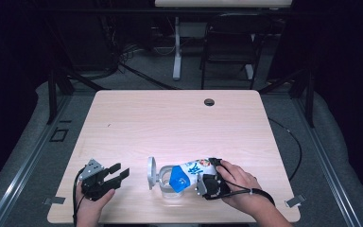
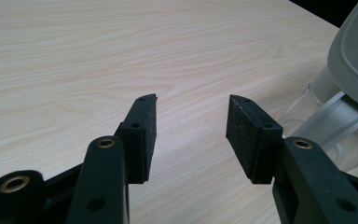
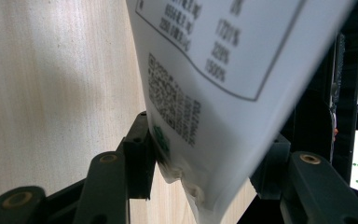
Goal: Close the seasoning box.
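Near the table's (image 1: pixel 179 118) near edge, the right gripper (image 1: pixel 211 182) pinches a white printed pouch (image 1: pixel 189 174), tipped left over a clear plastic container (image 1: pixel 166 187) with its grey lid (image 1: pixel 151 173) flipped open; contents are too unclear to tell. The left gripper (image 1: pixel 116 174) rests spread, just left.

Bright counter, dark room around it

From above, my counter (image 1: pixel 179 118) is evenly lit from overhead while the floor and room beyond its far edge sink into near black. My left tongs (image 2: pixel 191 126) throw only a soft, faint shadow on the wood, whose grain turns hazy farther off. In my right gripper view the white pouch (image 3: pixel 223 70) sits too close: its print is blurred and its face slightly washed out.
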The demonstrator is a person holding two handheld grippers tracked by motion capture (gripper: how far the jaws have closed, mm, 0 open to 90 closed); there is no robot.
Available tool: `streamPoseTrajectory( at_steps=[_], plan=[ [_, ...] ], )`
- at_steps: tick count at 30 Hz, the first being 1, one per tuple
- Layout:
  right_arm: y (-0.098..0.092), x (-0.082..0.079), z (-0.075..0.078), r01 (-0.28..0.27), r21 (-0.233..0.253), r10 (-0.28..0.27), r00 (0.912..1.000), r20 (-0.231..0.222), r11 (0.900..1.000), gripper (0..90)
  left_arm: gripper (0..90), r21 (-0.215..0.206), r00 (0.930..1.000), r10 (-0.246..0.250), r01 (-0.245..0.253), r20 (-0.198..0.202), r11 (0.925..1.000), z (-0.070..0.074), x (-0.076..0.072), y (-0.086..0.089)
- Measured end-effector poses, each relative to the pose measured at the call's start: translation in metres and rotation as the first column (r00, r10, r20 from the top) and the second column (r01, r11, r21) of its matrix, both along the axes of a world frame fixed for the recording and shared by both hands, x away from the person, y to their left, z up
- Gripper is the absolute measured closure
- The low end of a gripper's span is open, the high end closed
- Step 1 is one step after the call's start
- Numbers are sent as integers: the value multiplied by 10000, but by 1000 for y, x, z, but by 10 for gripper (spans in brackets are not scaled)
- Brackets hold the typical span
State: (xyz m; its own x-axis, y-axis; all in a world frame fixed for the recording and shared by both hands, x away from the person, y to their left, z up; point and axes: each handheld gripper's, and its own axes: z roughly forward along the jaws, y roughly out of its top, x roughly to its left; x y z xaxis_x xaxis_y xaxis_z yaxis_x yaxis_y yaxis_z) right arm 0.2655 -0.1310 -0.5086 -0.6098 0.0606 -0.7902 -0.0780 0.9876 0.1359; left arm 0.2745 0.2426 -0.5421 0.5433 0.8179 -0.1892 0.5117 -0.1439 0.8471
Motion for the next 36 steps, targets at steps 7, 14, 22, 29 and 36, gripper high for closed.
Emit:
streamPoseTrajectory(
  at_steps=[7,14,22,29,36],
  plan=[
    [1,0,3,17,-307,-19,10000,-50,9995,506,534,35,10000,-15,15,5,10000,0,0,0],
    [3,-1,4,-33,-609,39,9999,93,9981,506,534,-15,10000,11,-11,5,10000,0,0,0],
    [5,-1,7,-81,-847,97,9998,188,9964,507,534,2,10000,-11,11,3,10000,0,0,0],
    [5,-1,9,-9,-933,16,10000,67,9956,507,534,-83,10000,27,-27,40,10000,0,0,1],
    [6,-1,9,97,-941,-95,10000,23,9955,507,533,-72,10000,4,-4,34,10000,-1,0,0]
  ],
)
